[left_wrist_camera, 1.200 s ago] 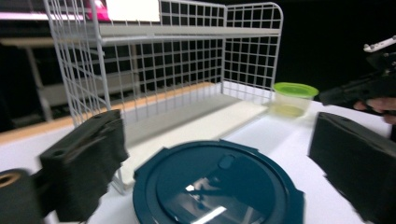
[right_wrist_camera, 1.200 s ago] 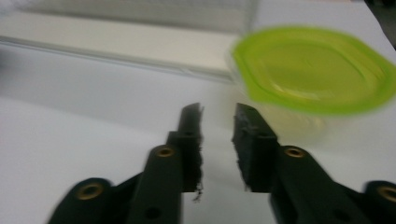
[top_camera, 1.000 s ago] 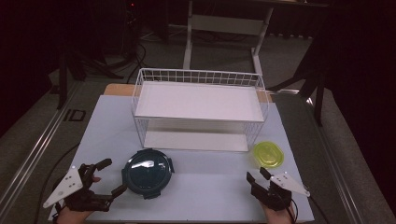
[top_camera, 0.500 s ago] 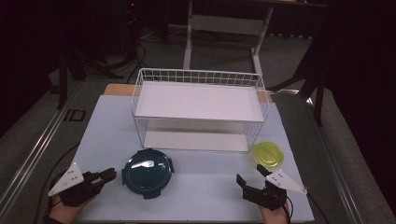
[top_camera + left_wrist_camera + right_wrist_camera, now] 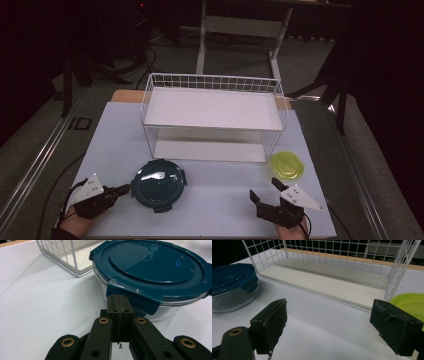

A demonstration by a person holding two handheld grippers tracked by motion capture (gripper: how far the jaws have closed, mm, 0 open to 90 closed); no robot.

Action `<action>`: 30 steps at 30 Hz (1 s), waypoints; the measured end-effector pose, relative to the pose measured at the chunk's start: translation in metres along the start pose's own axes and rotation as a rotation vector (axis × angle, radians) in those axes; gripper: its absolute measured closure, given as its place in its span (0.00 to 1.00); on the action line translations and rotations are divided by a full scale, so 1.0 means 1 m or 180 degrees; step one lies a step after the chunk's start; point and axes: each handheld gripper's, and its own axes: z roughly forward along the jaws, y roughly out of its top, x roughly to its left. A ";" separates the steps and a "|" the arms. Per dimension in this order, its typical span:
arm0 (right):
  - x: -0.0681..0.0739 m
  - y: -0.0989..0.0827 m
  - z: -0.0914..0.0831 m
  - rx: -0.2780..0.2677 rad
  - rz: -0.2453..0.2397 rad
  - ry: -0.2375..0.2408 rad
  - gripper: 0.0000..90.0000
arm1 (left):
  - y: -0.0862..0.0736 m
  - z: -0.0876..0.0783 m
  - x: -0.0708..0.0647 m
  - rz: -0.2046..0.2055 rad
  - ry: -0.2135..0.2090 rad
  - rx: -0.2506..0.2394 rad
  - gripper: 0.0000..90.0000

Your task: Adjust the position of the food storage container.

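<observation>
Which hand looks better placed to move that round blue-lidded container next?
Probably left. The left tool sits shut right beside the blue-lidded container, aimed at its clip. The right tool, open, is farther off, nearer the yellow-green lid.

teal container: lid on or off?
On. The teal lid sits flat on the glass container, its side clip folded down over the rim. Contents cannot be told.

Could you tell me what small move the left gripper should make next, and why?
Probably open the left gripper. Its jaws are shut with nothing between them, tips just short of a latch tab on the container, so it cannot grasp the tab or rim until they part.
</observation>
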 end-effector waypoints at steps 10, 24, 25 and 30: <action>0.000 0.000 0.002 0.0005 0.0010 0.0056 0.16 | 0.014 0.028 -0.008 0.0038 -0.0159 0.0000 1.00; 0.000 0.001 0.001 0.0002 -0.0028 0.0122 0.16 | 0.032 0.062 -0.017 0.0047 -0.0273 -0.0018 1.00; 0.000 0.001 0.001 0.0003 -0.0016 0.0133 0.16 | 0.033 0.064 -0.018 0.0053 -0.0278 -0.0014 1.00; 0.000 0.001 0.001 0.0013 -0.0023 0.0132 0.16 | 0.038 0.072 -0.022 0.0078 -0.0339 -0.0012 1.00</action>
